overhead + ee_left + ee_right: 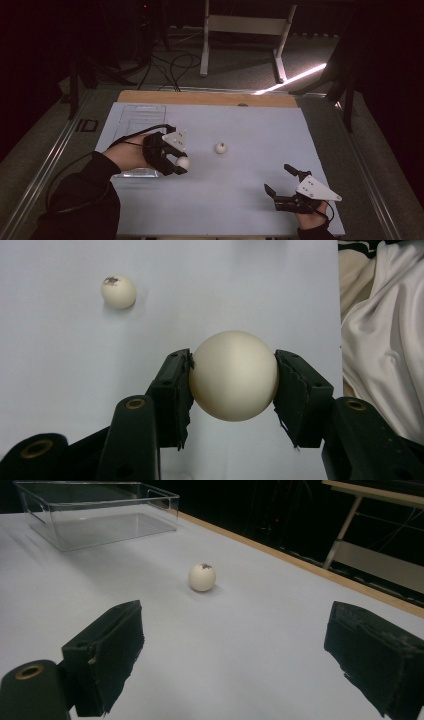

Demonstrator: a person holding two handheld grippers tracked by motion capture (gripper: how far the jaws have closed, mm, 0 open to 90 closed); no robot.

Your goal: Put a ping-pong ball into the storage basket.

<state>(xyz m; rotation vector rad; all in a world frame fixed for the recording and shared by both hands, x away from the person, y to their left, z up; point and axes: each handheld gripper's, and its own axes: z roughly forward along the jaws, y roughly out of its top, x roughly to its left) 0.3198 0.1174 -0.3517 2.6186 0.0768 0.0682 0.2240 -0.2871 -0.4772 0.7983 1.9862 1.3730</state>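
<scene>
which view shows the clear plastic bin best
The right gripper view: the clear bin stands at the top left on the table, its walls and rim plain and nothing visible inside. In the high view it is a faint outline behind the left gripper, partly covered by the hand.

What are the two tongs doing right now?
Left tongs: closed on a white ball.
Right tongs: open, holding nothing.

Free room on the pale table sheet (240, 200)
Bare surface separates the chipped white ball (220, 148) from both grippers; the clear plastic bin (100, 515) blocks the far-left corner
</scene>
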